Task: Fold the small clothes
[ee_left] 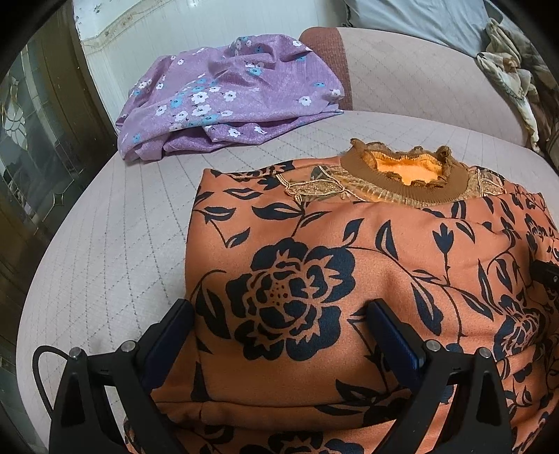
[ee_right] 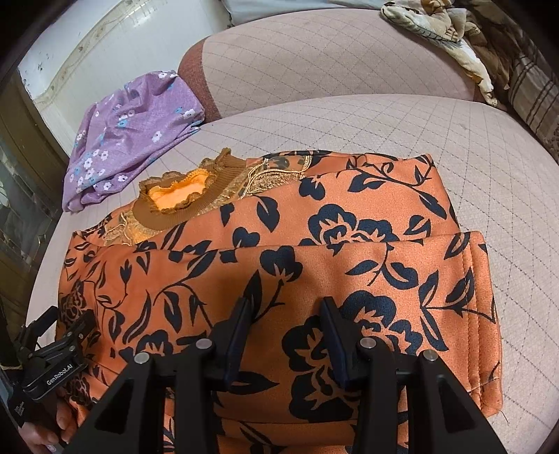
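An orange top with dark blue flowers (ee_left: 349, 265) lies partly folded on the pale sofa seat (ee_left: 115, 237), its brown frilled collar (ee_left: 405, 174) at the far end. It also shows in the right wrist view (ee_right: 279, 265), with a folded layer on the near right. My left gripper (ee_left: 279, 310) is open, its fingers wide apart over the top's near left part. My right gripper (ee_right: 284, 307) is open with a narrower gap, over the near folded layer. The left gripper (ee_right: 52, 345) also shows at the left edge of the right wrist view.
A crumpled purple garment with white and blue flowers (ee_left: 223, 97) lies at the far left of the seat, also in the right wrist view (ee_right: 125, 136). The sofa backrest (ee_right: 332, 59) rises behind. A beige patterned blanket (ee_right: 440, 31) lies at far right. A dark cabinet (ee_left: 38, 146) stands left.
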`<state>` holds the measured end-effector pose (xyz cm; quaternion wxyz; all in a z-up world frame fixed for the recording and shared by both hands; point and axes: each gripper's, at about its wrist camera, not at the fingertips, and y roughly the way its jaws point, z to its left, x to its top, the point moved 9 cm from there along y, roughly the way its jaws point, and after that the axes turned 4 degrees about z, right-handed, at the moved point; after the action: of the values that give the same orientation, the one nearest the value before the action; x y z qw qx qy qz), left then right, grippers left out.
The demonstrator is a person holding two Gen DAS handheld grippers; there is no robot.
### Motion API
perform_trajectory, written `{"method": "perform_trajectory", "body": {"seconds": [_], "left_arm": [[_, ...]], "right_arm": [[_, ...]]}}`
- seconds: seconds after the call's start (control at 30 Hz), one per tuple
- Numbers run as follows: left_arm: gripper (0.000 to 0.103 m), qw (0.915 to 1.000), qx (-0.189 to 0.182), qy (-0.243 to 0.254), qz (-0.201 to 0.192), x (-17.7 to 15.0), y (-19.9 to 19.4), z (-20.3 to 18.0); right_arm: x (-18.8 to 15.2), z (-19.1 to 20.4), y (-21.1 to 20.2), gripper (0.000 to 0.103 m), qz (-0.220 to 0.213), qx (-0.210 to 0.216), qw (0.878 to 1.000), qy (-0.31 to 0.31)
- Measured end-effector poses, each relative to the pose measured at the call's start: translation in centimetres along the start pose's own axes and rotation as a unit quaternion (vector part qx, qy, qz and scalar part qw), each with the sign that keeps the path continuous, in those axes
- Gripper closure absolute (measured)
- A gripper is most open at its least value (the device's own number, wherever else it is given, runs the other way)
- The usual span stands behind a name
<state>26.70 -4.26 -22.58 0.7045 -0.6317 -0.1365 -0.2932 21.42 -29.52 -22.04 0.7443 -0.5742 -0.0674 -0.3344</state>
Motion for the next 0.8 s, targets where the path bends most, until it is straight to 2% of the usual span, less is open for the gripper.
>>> {"method": "perform_trajectory", "body": {"seconds": [0.57,0.8], "left_arm": [[0.003,1.0,-0.002,-0.001,0.004,-0.1,0.3,0.0],[0.0,0.9994,-0.015,-0.024,0.02,-0.6,1.1,0.4]], "right_arm": [[0.0,0.2,0.1,0.056,-0.002,-0.004,1.0,-0.006],[0.0,0.4,0.2,0.052,-0.007,-0.014,1.0,-0.014]]}}
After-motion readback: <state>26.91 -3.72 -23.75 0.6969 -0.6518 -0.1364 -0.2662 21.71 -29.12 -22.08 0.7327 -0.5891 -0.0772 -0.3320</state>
